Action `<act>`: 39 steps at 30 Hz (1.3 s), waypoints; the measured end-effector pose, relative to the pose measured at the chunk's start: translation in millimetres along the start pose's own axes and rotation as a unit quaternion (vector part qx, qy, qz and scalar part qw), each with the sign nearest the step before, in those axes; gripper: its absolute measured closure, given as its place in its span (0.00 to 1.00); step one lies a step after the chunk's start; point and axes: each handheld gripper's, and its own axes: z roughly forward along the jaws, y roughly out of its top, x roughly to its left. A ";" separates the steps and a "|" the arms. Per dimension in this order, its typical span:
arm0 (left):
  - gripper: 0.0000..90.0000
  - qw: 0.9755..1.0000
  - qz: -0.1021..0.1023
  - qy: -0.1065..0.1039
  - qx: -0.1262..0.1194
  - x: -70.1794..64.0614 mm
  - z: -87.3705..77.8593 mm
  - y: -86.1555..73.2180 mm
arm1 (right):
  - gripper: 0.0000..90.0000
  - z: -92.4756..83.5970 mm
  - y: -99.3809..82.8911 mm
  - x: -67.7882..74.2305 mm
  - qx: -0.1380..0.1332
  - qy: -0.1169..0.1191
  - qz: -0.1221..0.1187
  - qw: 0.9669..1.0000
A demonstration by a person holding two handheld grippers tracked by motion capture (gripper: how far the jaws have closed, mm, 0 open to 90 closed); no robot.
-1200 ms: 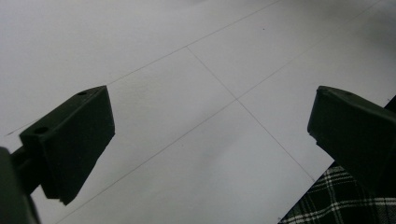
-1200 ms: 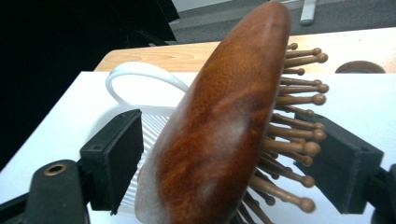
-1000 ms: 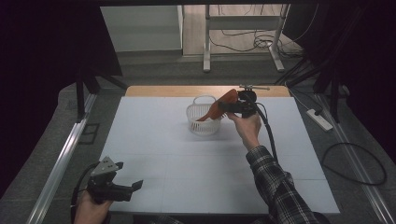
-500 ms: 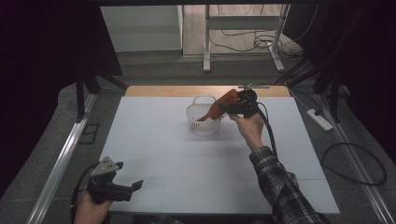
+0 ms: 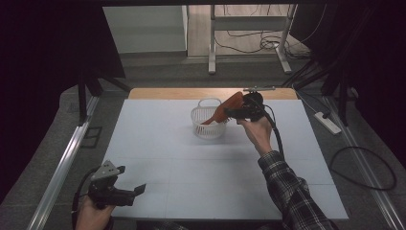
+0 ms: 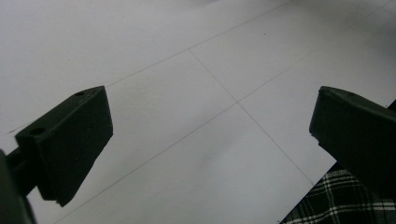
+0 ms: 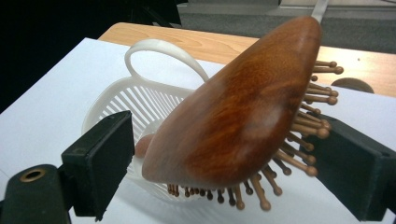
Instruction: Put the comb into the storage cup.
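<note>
The right gripper (image 5: 234,111) hangs over the far middle of the white table (image 5: 158,143), beside a white slatted plastic basket (image 5: 208,125). Between its jaws sits a wooden hairbrush (image 7: 243,112), a paddle brush with a reddish-brown back and rows of ball-tipped wooden pins. The jaws have just been opening: in the right gripper view the near-left pad stands clear of the brush's smooth back with a visible gap, and the pins on the other side just reach the right pad, so the grip looks slack rather than pressing. The brush's long axis runs on a slant. Its broad head is up by the jaws, and its handle end (image 5: 207,122) drops away from the gripper, down into the basket's mouth. The back faces the left jaw, the pins face the right jaw.

The left gripper (image 5: 136,191) rests at the near left corner of the table, well apart from the basket, jaws wide and holding nothing.
</note>
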 end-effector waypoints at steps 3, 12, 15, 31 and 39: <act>0.00 1.000 0.001 0.000 0.000 0.0 0.1 0.0 | 0.11 -1.1 0.3 0.6 0.000 0.004 -0.002 1.000; 0.00 1.000 0.001 -0.001 0.000 0.0 0.2 0.1 | 0.08 -5.4 1.0 2.0 0.007 0.002 -0.020 1.000; 0.00 1.000 0.000 -0.001 -0.001 0.2 -0.1 0.0 | 0.06 -6.3 1.0 2.3 0.013 0.002 -0.026 1.000; 0.00 1.000 -0.004 0.010 -0.009 1.3 -3.2 -1.0 | 0.01 -12.4 0.3 6.7 0.024 0.009 -0.054 0.998; 0.00 1.000 0.001 0.015 -0.007 1.1 -2.5 -1.0 | 0.00 -18.2 0.0 9.4 0.027 0.014 -0.067 0.997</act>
